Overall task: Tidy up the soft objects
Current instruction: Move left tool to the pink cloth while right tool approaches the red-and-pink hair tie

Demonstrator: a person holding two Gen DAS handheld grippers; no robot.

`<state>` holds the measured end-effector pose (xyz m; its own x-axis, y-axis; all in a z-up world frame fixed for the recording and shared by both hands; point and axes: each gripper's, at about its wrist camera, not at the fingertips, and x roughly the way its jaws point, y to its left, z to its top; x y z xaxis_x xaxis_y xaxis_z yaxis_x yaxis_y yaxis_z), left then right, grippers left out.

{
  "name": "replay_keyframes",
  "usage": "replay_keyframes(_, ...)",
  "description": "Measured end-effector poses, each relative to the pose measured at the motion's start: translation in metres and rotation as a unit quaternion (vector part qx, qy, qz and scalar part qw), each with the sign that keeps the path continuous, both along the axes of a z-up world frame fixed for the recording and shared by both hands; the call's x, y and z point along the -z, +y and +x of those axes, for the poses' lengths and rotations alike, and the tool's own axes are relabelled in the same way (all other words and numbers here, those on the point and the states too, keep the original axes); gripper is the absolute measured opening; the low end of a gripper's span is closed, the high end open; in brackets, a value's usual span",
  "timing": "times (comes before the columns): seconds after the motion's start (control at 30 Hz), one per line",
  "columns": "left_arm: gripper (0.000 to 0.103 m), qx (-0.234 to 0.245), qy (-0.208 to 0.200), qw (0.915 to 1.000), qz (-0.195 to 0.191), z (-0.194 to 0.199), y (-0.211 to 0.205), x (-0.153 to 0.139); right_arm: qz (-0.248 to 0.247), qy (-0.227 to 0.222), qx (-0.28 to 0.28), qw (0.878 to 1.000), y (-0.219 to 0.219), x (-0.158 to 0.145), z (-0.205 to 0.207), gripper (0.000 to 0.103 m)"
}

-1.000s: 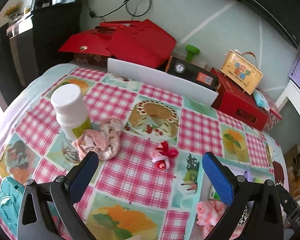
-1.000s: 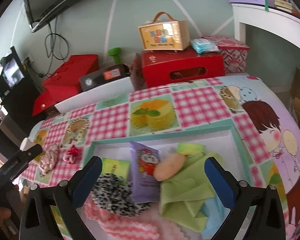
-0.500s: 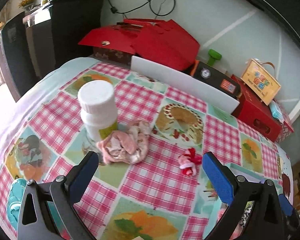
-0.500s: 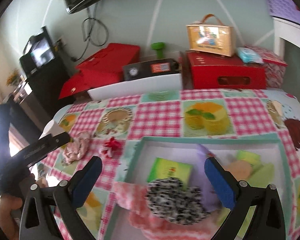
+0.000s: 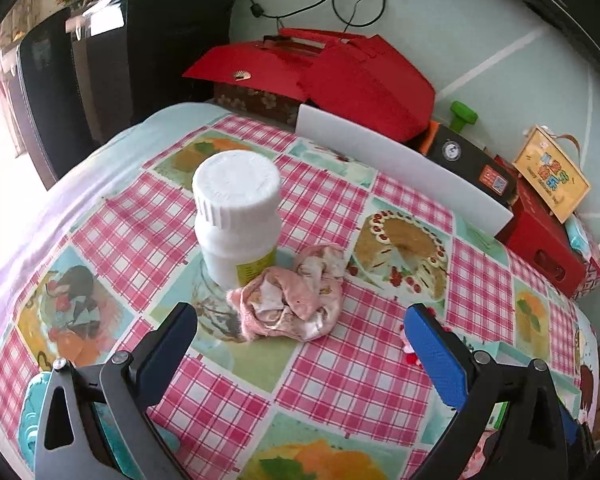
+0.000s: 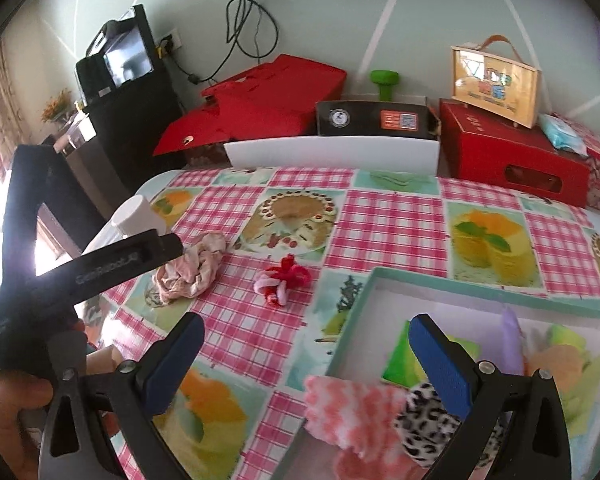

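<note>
A crumpled pink scrunchie (image 5: pixel 296 300) lies on the checked tablecloth against a white bottle (image 5: pixel 238 216). My left gripper (image 5: pixel 300 344) is open and empty, just short of the scrunchie. The scrunchie also shows in the right wrist view (image 6: pixel 192 268), with a small red and pink hair tie (image 6: pixel 282 280) beside it. My right gripper (image 6: pixel 306 354) is open and empty above the table, left of a teal-rimmed box (image 6: pixel 364 292). The box holds a pink-white knit cloth (image 6: pixel 348 408), a leopard scrunchie (image 6: pixel 424 420) and other soft things.
Red boxes (image 5: pixel 340 76), a white board (image 5: pixel 400 168) and a black case (image 5: pixel 468 160) stand behind the table. A black cabinet (image 5: pixel 100 60) is at the far left. The left gripper's arm (image 6: pixel 80 272) crosses the left of the right wrist view.
My left gripper moved forward and left toward the pink scrunchie and bottle. My right gripper swung left, away from the box toward the open tablecloth.
</note>
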<state>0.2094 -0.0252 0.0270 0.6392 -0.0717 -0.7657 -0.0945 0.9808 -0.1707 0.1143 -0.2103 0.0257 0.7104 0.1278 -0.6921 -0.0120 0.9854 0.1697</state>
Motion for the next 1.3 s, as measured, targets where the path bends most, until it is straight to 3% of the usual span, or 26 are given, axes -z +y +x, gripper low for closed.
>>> replay_keyframes(0.23,0.103,-0.017,-0.016,0.9997,-0.012,0.007,0.011,0.005,-0.013,0.002,-0.020,1.000,0.017,0.004,0.014,0.103)
replay_keyframes(0.5,0.103,-0.014,0.021,0.9997,0.004,0.024,0.014,0.022,-0.028,0.014,-0.026,0.999,0.029,0.010,0.031,0.103)
replay_keyframes(0.8,0.103,-0.031,0.051,0.9982,-0.004,0.039,0.024,0.038,-0.029,0.065,-0.021,0.997,0.035,0.032,0.056,0.101)
replay_keyframes(1.17,0.102,-0.036,0.055,0.9977,-0.015,0.057,0.024,0.047,-0.027,0.100,-0.005,0.995,0.032,0.043,0.084,0.089)
replay_keyframes(1.23,0.101,-0.034,0.058,0.9977,-0.010,0.061,0.020,0.051,-0.029,0.103,-0.004,0.994,0.032,0.044,0.088,0.087)
replay_keyframes(1.3,0.088,-0.032,0.063,0.9975,-0.005,0.064,0.015,0.055,-0.030,0.105,-0.005,0.994,0.033,0.045,0.091,0.084)
